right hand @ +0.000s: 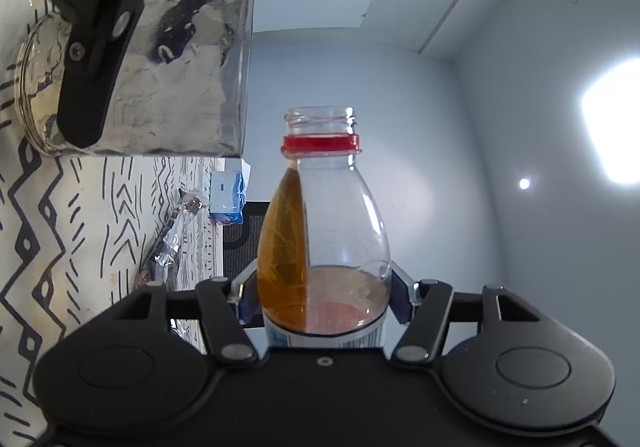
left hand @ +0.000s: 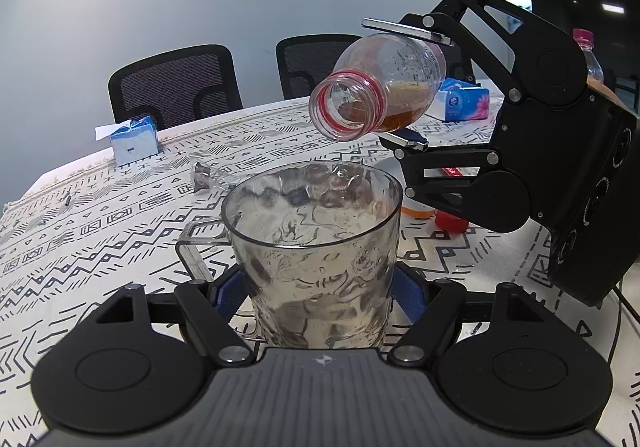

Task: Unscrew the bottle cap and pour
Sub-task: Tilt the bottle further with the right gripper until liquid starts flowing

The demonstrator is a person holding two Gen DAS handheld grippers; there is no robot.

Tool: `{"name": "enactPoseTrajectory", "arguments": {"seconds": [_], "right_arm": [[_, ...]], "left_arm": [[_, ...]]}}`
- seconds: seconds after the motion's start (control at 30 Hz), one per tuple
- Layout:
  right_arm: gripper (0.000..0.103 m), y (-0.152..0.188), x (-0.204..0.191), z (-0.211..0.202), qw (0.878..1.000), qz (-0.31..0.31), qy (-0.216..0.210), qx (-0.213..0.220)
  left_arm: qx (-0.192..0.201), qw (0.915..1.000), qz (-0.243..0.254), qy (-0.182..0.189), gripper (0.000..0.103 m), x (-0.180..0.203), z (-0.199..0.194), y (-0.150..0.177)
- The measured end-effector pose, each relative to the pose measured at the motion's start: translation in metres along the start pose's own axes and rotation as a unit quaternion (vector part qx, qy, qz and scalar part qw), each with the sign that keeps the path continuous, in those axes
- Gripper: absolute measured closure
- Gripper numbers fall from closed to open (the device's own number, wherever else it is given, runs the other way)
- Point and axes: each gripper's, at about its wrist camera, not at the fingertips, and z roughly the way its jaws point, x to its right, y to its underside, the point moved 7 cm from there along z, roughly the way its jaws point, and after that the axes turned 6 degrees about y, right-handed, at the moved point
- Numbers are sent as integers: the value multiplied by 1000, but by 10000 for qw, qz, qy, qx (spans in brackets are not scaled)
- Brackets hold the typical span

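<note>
1. Only the left wrist view shows the red cap [left hand: 451,222] on the patterned tablecloth [left hand: 100,247].
2. The right gripper [right hand: 322,297], clamped on the clear plastic bottle [left hand: 384,87], tips its open mouth down-left over the clear glass mug [left hand: 316,247], itself gripped by the left gripper [left hand: 320,297].
3. Amber liquid pools low inside the bottle.

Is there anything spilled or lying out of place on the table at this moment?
No spill shows. A crumpled clear wrapper lies loose on the tablecloth, and a red cap sits behind the mug.
</note>
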Motion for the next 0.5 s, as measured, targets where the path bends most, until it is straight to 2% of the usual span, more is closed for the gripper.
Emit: {"name": "enactPoseTrajectory", "arguments": {"seconds": [0.5], "right_arm": [[38,-2,-3,1,10000,-72,-8,21]], "left_arm": [[-32,10000,12,-3,29,0,-1,1]]}}
